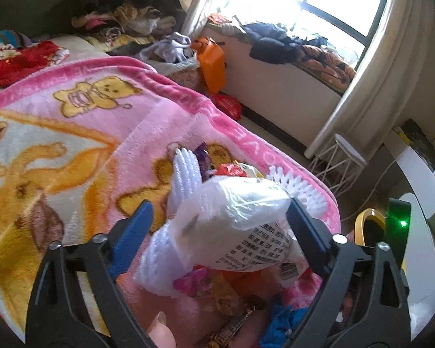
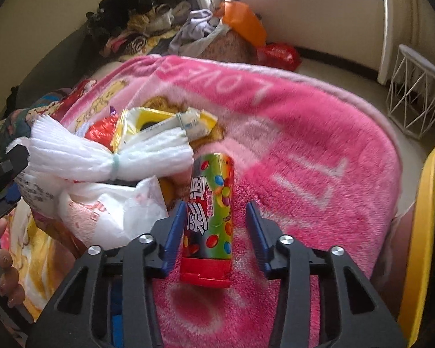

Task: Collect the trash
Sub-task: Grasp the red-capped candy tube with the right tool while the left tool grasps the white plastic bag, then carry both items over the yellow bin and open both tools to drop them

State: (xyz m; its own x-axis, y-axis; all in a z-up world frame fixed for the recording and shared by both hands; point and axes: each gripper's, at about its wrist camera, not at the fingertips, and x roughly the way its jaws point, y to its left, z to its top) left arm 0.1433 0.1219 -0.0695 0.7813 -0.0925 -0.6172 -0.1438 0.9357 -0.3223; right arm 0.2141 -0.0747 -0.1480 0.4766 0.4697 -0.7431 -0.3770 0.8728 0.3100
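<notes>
Cluttered bedroom light is pouring in from the window [image 1: 319, 3] behind heaps of clothes [image 1: 124, 17]; a pink cartoon blanket [image 2: 304, 150] is covering the bed and carrying everything that matters; a yellow-rimmed bin [image 2: 423, 232] is standing at the right edge of the right wrist view, probably where the trash is meant to go.

On the blanket a pile of trash is lying in a loose cluster: white foam netting [image 2: 101, 156] tied with a band, a white plastic bag [image 1: 235, 217] with printed text, a yellow wrapper [image 2: 165, 124], and smaller bright scraps nearer the left wrist camera.

Smallest and most pressing is the candy tube [image 2: 211, 220], green with a red cap; it is lying on the blanket with its long axis running straight away from the right gripper [image 2: 214, 232], cap end nearest the camera; the right hand is plainly the nearer one.

That gripper is standing part-spread with the tube between its blue pads; the left pad is touching or almost touching the tube's side, while a clear gap is showing at the right pad, so nothing is being pinched yet; closing straight across the tube's width looks like the coming move.

The left gripper [image 1: 217, 226] is spread wide around the plastic bag; whether its pads are pressing the bag is hard to tell.
</notes>
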